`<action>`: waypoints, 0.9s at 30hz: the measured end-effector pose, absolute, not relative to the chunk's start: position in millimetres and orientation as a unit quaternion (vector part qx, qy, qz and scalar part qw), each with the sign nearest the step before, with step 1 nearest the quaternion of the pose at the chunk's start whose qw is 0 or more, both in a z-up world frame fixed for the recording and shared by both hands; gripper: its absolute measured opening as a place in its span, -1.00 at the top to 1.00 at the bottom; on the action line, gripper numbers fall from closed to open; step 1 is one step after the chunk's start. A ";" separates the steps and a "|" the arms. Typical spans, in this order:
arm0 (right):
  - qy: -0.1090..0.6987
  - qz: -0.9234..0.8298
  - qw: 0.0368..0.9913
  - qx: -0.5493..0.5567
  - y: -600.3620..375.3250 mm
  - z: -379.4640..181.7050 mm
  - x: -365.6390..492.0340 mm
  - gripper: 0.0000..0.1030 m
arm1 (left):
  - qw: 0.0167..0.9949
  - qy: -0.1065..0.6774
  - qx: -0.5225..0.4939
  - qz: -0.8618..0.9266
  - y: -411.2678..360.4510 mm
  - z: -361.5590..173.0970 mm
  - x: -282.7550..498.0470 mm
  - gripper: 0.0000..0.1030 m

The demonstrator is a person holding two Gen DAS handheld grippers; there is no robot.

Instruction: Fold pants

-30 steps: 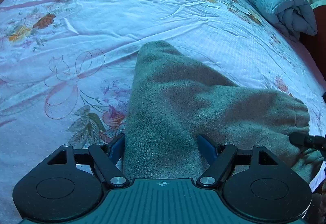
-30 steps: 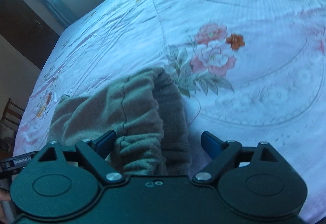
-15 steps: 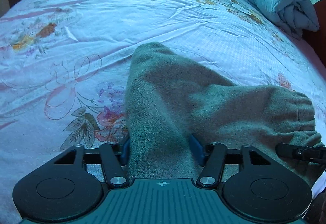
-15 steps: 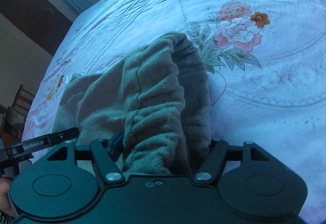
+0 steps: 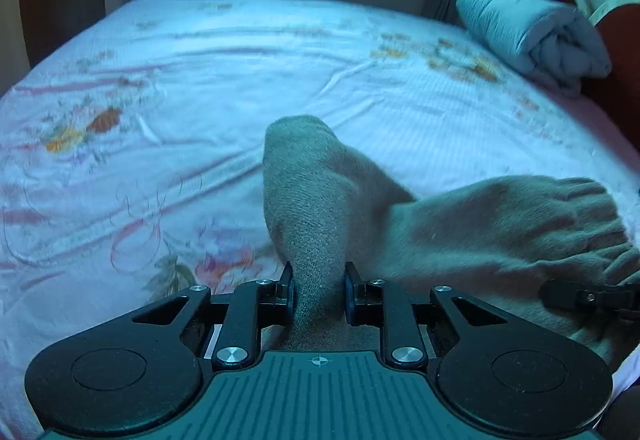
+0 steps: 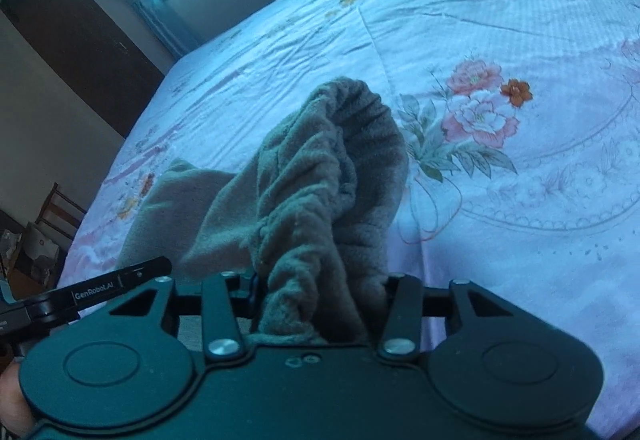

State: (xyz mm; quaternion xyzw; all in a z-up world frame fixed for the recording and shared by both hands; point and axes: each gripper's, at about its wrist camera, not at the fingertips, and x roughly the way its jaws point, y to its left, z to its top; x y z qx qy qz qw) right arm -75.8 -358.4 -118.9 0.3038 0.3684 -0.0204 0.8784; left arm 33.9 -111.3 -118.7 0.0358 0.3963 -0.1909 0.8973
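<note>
Left wrist: left tool jaws just closed, pinching the grey pants leg, lifted off floral bed. Right wrist: right tool jaws just closed, clamping the bunched waistband; the rest drapes onto the bed.

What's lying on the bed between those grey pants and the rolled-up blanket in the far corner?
Nothing: only bare floral bedsheet between the pants and the rolled blanket, seen in the left wrist view.

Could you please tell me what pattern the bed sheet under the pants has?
The bed sheet is pale with pink and orange flowers and green leaves, clearest in the right wrist view.
</note>
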 end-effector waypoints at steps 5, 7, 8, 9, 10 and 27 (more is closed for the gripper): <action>0.342 -0.007 0.890 0.300 -354.0 -92.7 -76.0 0.30 | 0.910 0.361 0.022 -0.202 -113.4 -83.7 33.9 0.57; 0.327 -0.002 0.897 0.298 -353.1 -79.9 -73.6 0.30 | 0.916 0.346 0.016 -0.204 -112.4 -67.1 39.5 0.57; 0.319 0.000 0.900 0.297 -353.6 -73.1 -71.7 0.30 | 0.918 0.340 0.010 -0.205 -111.3 -59.3 44.3 0.57; 0.310 0.002 0.903 0.296 -354.4 -65.6 -68.5 0.30 | 0.919 0.336 0.003 -0.205 -109.2 -51.9 51.3 0.57; 0.303 0.005 0.907 0.294 -355.8 -58.3 -62.9 0.30 | 0.921 0.333 -0.001 -0.203 -108.6 -46.3 60.1 0.57; 0.285 0.011 0.915 0.284 -400.2 -72.4 187.8 0.30 | 0.929 0.342 -0.018 -0.142 -136.1 -91.2 323.1 0.57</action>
